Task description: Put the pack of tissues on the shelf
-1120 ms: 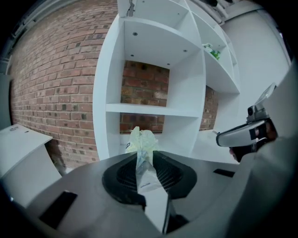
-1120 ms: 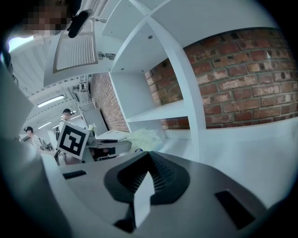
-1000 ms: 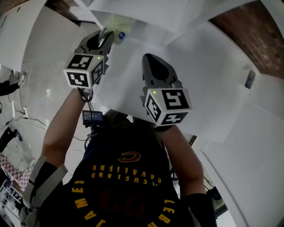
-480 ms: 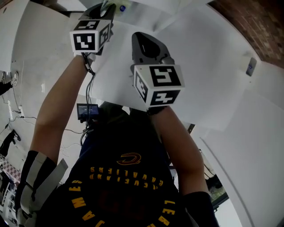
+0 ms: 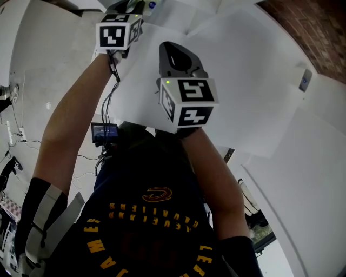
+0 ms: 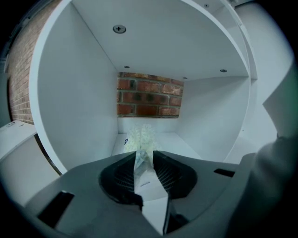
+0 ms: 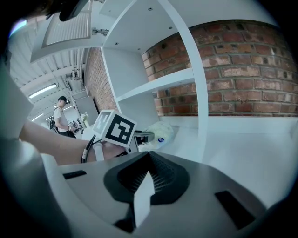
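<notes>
The pack of tissues (image 6: 142,138), a soft pale plastic packet with a small blue mark, lies on the white floor of a shelf compartment (image 6: 195,146). My left gripper (image 6: 144,155) is shut on its near end, the plastic pinched between the pads. From the right gripper view the pack (image 7: 159,132) rests on the shelf board (image 7: 242,139) with my left gripper (image 7: 143,136) behind it. In the head view my left gripper (image 5: 131,6) reaches up to the top edge, where only the pack's corner (image 5: 151,5) shows. My right gripper (image 7: 148,161) is shut and empty, beside the left one (image 5: 174,50).
Red brick wall (image 6: 149,97) closes the back of the compartment. A white upright divider (image 7: 198,93) and a higher shelf board (image 7: 158,82) frame it. A person (image 7: 59,116) stands far off at the left of the room.
My left gripper has risen and pushed forward with the pack, which has almost left the head view's top edge. My right gripper has shifted slightly up and left.
</notes>
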A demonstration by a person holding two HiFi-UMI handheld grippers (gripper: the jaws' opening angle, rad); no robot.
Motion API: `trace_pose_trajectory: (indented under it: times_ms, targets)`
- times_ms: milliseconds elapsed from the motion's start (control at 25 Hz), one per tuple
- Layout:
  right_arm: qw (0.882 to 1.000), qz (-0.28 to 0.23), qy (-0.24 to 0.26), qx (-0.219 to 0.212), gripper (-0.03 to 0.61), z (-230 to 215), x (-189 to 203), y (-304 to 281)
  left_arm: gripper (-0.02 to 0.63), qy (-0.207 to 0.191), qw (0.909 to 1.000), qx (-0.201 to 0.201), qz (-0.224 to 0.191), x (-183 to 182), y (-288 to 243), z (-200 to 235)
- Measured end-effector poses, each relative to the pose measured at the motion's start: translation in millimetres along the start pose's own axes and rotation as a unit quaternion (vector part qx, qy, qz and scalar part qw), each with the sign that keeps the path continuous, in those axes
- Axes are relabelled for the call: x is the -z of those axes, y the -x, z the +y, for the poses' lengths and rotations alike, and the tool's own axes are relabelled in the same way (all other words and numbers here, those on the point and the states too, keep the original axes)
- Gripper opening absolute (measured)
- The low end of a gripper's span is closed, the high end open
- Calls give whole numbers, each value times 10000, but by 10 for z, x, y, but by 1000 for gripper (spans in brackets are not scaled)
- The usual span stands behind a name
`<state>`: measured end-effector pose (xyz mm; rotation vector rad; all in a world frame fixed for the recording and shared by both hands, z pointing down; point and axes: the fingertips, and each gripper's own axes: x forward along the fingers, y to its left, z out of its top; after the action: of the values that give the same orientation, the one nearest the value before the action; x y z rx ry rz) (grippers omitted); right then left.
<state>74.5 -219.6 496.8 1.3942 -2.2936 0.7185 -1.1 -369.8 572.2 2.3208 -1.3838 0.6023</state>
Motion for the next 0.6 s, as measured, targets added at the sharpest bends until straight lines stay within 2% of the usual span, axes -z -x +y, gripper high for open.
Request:
trace_pose_trajectory:
  times_ms: [600]
  targets:
    - [10000,31,9,-50,8,70,61,18,73,-25,9997,13,240,46,-39,2]
